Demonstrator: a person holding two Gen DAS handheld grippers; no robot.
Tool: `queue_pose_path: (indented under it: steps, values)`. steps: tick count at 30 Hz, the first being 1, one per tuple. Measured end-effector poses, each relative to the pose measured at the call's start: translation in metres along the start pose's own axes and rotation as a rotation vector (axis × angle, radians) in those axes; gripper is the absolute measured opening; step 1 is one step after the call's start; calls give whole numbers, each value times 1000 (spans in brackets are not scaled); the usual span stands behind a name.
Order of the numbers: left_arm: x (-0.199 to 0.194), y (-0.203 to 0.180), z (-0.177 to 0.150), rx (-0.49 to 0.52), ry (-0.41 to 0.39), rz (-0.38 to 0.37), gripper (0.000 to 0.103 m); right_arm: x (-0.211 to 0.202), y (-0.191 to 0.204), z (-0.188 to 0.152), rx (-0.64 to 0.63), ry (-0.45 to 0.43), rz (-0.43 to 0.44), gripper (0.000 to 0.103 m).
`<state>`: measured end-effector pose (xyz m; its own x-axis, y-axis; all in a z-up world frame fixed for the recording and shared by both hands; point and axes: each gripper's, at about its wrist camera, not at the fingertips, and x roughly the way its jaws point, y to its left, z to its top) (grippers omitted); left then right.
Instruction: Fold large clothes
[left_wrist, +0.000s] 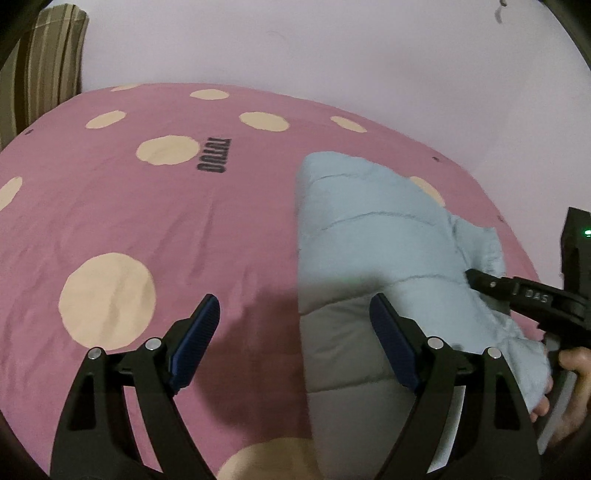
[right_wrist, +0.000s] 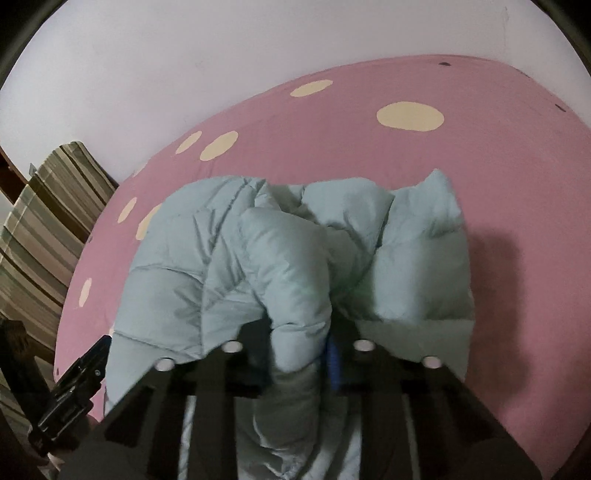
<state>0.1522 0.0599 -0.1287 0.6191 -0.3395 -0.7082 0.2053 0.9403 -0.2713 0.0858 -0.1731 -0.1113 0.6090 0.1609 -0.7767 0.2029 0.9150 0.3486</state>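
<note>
A light blue puffer jacket lies partly folded on the pink bed. My left gripper is open and empty, hovering just above the jacket's left edge, with its right finger over the fabric. In the right wrist view my right gripper is shut on a padded fold of the jacket, which bulges up between the fingers and hides their tips. The right gripper also shows in the left wrist view, at the jacket's right side.
The bed has a pink cover with cream dots. A plain wall runs behind it. Striped bedding is stacked at the far left corner, also in the right wrist view.
</note>
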Motion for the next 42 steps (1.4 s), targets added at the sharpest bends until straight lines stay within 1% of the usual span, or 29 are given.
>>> queue_pose_path:
  steps: [1,3,6,9,11,13,16,18,20,23,24,26,28,33,37,39,42]
  values:
    - [-2,-4,1,5,-4,-22,83,-2,-2,1,-7,-6,-11,16]
    - [-4,-16,1,32,-6,-53,83,-9,-11,1,-28,-30,-65,16]
    - [10,-37,-4,93,28,-44,84,-7,-33,-1,-17,-22,-111,16]
    - [29,-53,-10,117,85,-32,86,3,-57,-4,10,13,-106,17]
    - [40,-59,-12,125,107,-28,86,13,-71,-6,30,33,-97,18]
    - [50,-66,-13,150,122,-6,87,21,-79,-8,33,45,-90,18]
    - [63,-72,-18,205,134,38,87,29,-82,-11,32,49,-88,18]
    - [70,-69,-20,198,146,41,87,32,-81,-13,28,40,-96,18]
    - [73,-63,-21,176,157,27,87,31,-80,-13,34,30,-99,19]
    - [65,-56,-17,140,161,0,87,25,-78,-11,51,18,-90,22]
    - [63,-56,-16,138,159,2,87,21,-78,-12,55,14,-88,22]
    - [55,-56,-14,137,147,14,86,13,-75,-14,52,8,-102,26]
    - [43,-57,-12,131,122,32,85,6,-70,-15,40,-5,-126,29]
    - [11,-66,-10,121,56,24,85,-22,-60,-19,26,-38,-159,29]
    - [-6,-76,-13,143,29,22,85,-49,-50,-22,-10,-89,-196,29]
    - [-10,-82,-17,170,22,40,85,-64,-45,-27,-25,-109,-203,29]
    - [-8,-85,-25,208,21,80,85,-81,-38,-38,-39,-118,-185,29]
